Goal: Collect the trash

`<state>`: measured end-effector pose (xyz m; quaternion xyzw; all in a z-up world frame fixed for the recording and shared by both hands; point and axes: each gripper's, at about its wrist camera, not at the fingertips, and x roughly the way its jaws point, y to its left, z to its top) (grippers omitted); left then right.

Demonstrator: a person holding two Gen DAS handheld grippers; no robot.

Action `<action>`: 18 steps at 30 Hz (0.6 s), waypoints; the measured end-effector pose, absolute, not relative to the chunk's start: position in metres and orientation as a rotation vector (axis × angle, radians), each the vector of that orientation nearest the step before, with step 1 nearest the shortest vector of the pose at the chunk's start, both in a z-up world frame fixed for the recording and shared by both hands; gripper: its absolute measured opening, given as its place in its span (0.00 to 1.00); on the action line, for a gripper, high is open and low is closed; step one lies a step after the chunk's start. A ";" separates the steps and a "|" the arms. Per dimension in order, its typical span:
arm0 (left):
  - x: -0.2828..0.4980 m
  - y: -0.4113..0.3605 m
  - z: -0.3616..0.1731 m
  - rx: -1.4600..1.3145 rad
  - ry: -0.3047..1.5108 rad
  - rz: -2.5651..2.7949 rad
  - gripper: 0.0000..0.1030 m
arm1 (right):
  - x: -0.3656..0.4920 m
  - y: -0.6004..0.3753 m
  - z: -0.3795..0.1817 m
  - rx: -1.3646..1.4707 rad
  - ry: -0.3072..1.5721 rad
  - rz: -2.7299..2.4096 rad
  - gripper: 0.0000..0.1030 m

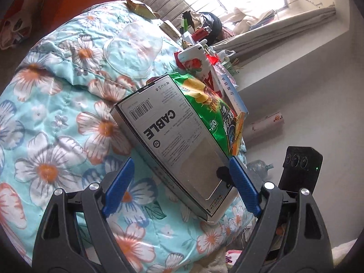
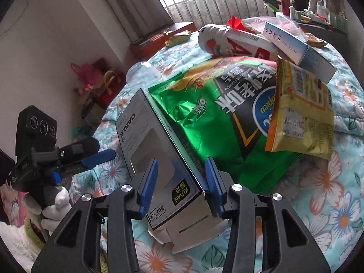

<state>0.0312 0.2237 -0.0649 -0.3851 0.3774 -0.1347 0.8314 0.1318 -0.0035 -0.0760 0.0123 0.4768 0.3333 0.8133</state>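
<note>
A grey box marked CABLE (image 2: 145, 141) lies tilted on the floral quilt (image 2: 329, 204), its far end tucked under a green chip bag (image 2: 204, 125). My right gripper (image 2: 182, 159) straddles the box's near end, with both blue pads against its sides. In the left wrist view the same box (image 1: 173, 136) runs between the fingers of my left gripper (image 1: 182, 159), which stands wide open; the left pad is well clear of the box. A yellow snack packet (image 2: 300, 113), a blue-and-white medicine box (image 2: 295, 45) and a strawberry carton (image 2: 216, 41) are piled on the bag.
A clear plastic cup (image 1: 134, 50) lies on the quilt farther back, and a crumpled gold wrapper (image 1: 141, 9) sits near the bed's far edge. A white-gloved hand (image 2: 54, 204) holds the left gripper. Bags (image 2: 95, 79) stand on the floor by the wall, and a water jug (image 1: 259, 168) beside the bed.
</note>
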 end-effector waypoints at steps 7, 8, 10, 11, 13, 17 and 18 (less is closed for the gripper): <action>0.032 0.232 -0.062 -0.807 0.807 -0.244 0.78 | 0.112 0.012 -0.087 0.041 1.098 0.798 0.41; 0.032 0.232 -0.059 -0.784 0.815 -0.218 0.78 | 0.108 0.016 -0.089 0.050 1.117 0.826 0.41; 0.031 0.233 -0.053 -0.731 0.820 -0.167 0.78 | 0.099 0.024 -0.093 0.064 1.147 0.892 0.41; 0.030 0.234 -0.050 -0.703 0.828 -0.146 0.78 | 0.093 0.030 -0.095 0.066 1.160 0.926 0.41; 0.030 0.233 -0.046 -0.648 0.846 -0.107 0.79 | 0.083 0.037 -0.098 0.069 1.172 0.983 0.42; 0.032 0.227 -0.040 -0.554 0.890 -0.052 0.79 | 0.066 0.044 -0.099 0.052 1.173 1.059 0.49; 0.033 0.228 -0.041 -0.549 0.902 -0.041 0.79 | 0.063 0.042 -0.096 0.041 1.154 1.057 0.52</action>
